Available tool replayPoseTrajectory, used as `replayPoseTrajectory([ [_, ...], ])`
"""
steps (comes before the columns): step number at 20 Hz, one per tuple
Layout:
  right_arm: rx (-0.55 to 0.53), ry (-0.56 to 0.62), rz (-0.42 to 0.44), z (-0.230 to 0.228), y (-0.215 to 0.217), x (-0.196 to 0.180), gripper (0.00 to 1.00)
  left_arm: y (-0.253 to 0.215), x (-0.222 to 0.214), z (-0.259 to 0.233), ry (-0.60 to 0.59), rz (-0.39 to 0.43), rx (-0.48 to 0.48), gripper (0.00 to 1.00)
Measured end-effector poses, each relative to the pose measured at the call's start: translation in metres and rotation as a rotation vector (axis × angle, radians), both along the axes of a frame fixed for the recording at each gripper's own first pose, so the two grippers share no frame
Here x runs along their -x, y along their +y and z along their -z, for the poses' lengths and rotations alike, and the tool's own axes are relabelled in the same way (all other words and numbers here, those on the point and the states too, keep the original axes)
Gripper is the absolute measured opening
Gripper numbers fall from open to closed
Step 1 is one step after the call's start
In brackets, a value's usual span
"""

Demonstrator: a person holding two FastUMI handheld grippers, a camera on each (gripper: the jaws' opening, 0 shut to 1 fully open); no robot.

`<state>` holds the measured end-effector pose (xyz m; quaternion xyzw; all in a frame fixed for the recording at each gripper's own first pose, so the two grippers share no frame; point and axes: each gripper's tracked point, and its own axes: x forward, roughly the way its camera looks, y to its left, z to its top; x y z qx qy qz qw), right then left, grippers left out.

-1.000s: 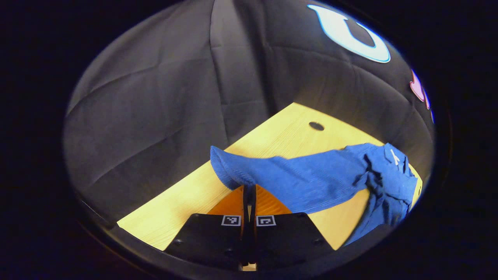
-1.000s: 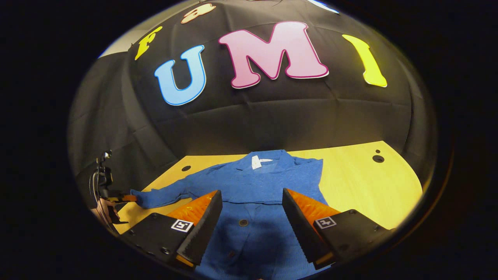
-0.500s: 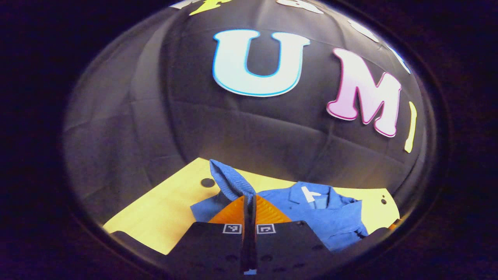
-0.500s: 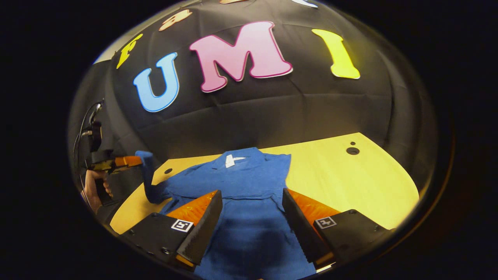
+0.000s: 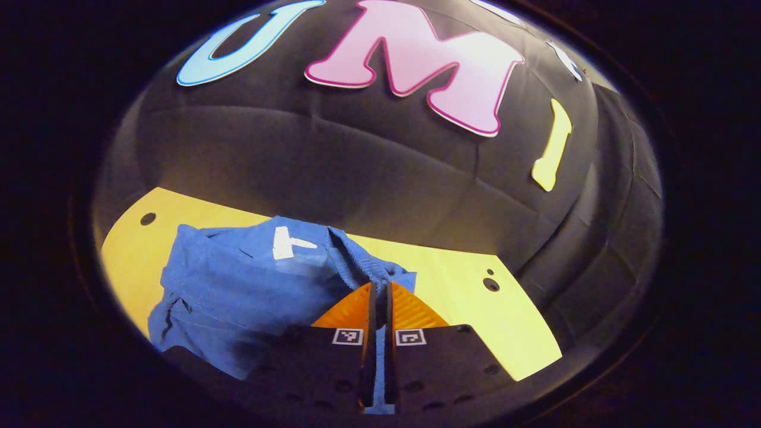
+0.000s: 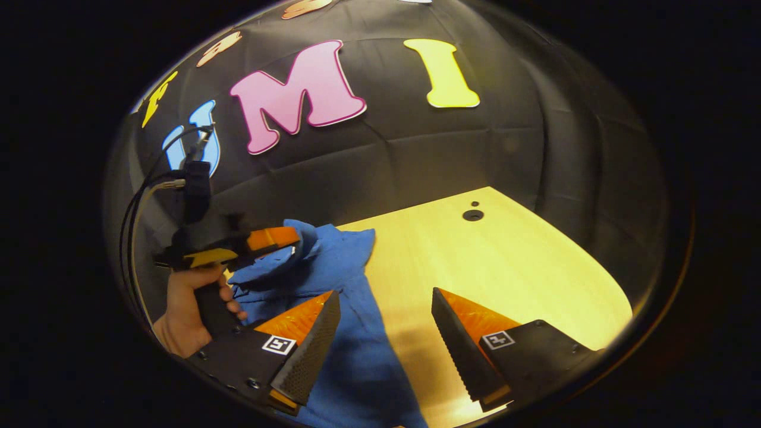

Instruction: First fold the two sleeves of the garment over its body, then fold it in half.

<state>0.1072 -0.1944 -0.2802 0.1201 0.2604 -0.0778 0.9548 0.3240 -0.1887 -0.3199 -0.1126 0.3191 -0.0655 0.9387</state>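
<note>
The left gripper (image 5: 377,291) is closed on the sleeve (image 5: 362,267), carried above the garment (image 5: 238,279) on the table (image 5: 464,297); the right gripper (image 6: 383,309) is wide open, empty, over the garment's right edge; the left one is nearer.

Table (image 6: 523,261) bare right of garment (image 6: 351,279) — free passage.

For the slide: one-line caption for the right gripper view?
Right gripper open over the blue garment; left gripper carries a sleeve over its body.
</note>
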Motion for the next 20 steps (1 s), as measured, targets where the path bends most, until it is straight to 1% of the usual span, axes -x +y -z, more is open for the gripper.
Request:
replayPoseTrajectory([
  [1, -0.002, 0.001, 0.013, 0.0, -0.004, 0.003, 0.98, -0.014, 0.001, 0.01, 0.023, 0.028, -0.007, 0.11],
  [2, -0.009, 0.006, 0.026, 0.0, -0.007, 0.008, 0.98, -0.023, 0.001, 0.019, 0.037, 0.042, -0.018, 0.36],
  [4, -0.022, 0.021, 0.033, 0.005, -0.006, 0.018, 0.98, -0.025, 0.003, 0.021, 0.021, 0.045, -0.044, 0.85],
  [7, -0.019, 0.063, 0.014, 0.018, 0.008, 0.032, 0.98, 0.001, 0.031, 0.005, -0.027, 0.052, -0.078, 0.85],
  [8, -0.016, 0.076, 0.008, 0.023, 0.013, 0.038, 0.98, 0.018, 0.048, 0.002, -0.025, 0.056, -0.107, 0.84],
  [9, -0.017, 0.093, 0.001, 0.029, 0.02, 0.045, 0.98, 0.042, 0.068, 0.003, -0.01, 0.053, -0.147, 0.81],
  [10, -0.02, 0.115, -0.007, 0.036, 0.027, 0.053, 0.98, 0.065, 0.091, 0.002, 0.007, 0.044, -0.185, 0.84],
  [11, -0.019, 0.141, -0.015, 0.043, 0.033, 0.063, 0.98, 0.089, 0.114, 0.003, 0.027, 0.03, -0.215, 0.84],
  [13, -0.011, 0.215, -0.031, 0.059, 0.041, 0.083, 0.98, 0.128, 0.169, 0.006, 0.084, 0.013, -0.242, 0.84],
  [14, -0.009, 0.255, -0.027, 0.065, 0.043, 0.096, 0.98, 0.152, 0.198, 0.008, 0.113, -0.011, -0.265, 0.84],
  [16, -0.004, 0.286, 0.017, 0.071, 0.039, 0.115, 0.99, 0.201, 0.253, 0.011, 0.162, -0.068, -0.319, 0.85],
  [18, -0.019, 0.319, 0.055, 0.076, 0.042, 0.133, 0.98, 0.234, 0.303, 0.018, 0.223, -0.093, -0.37, 0.84],
  [19, -0.018, 0.339, 0.063, 0.08, 0.044, 0.142, 0.98, 0.246, 0.323, 0.027, 0.274, -0.094, -0.384, 0.85],
  [20, -0.006, 0.361, 0.065, 0.081, 0.046, 0.152, 0.98, 0.26, 0.342, 0.03, 0.311, -0.112, -0.395, 0.85],
])
